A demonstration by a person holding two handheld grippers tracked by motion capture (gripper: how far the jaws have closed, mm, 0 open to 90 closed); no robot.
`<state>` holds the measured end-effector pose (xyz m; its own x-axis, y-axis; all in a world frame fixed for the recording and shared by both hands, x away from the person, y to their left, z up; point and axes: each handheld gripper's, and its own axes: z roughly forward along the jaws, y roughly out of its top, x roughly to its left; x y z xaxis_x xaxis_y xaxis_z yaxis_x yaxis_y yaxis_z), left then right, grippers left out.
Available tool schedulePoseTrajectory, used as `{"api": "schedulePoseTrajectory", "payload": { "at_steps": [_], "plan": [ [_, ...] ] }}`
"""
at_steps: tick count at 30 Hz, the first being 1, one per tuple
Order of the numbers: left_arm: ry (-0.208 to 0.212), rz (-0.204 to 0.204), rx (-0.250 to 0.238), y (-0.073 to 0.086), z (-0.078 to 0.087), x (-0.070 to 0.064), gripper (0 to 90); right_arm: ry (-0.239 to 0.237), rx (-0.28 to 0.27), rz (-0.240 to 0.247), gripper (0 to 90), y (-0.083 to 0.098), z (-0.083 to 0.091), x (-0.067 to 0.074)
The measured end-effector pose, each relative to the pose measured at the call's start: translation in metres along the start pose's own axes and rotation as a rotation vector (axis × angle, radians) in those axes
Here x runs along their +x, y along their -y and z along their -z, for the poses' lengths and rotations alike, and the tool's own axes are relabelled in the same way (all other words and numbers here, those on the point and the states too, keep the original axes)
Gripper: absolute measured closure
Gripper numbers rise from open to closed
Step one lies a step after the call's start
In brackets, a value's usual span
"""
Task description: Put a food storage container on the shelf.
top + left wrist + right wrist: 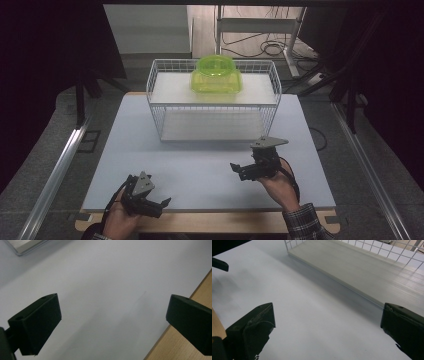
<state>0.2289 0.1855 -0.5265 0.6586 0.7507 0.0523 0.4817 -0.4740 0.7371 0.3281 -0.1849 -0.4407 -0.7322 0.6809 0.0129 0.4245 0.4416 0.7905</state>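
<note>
High view: a green bowl [216, 74] sits on top of a white wire rack [155, 102] at the table's [200, 170] far side, well apart from both hand-held grippers. Left gripper view: left gripper [113, 320] spread over bare tabletop. Right gripper view: right gripper [328, 330] spread, facing the rack's lower shelf [362, 275].

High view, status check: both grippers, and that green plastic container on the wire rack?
Left gripper open, empty, near table edge. Right gripper open, empty, before white wire rack. Translucent green plastic container on the rack's top shelf, untouched. Nothing between.
</note>
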Motion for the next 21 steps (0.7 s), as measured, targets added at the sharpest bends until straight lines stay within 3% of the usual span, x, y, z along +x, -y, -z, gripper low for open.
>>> {"api": "schedulePoseTrajectory", "payload": {
  "at_steps": [21],
  "plan": [
    [-0.004,0.0,-0.002,0.0,0.0,0.0,0.0,0.037,0.012,-0.023,0.0,0.029,0.012,-0.002]
  ]
}}
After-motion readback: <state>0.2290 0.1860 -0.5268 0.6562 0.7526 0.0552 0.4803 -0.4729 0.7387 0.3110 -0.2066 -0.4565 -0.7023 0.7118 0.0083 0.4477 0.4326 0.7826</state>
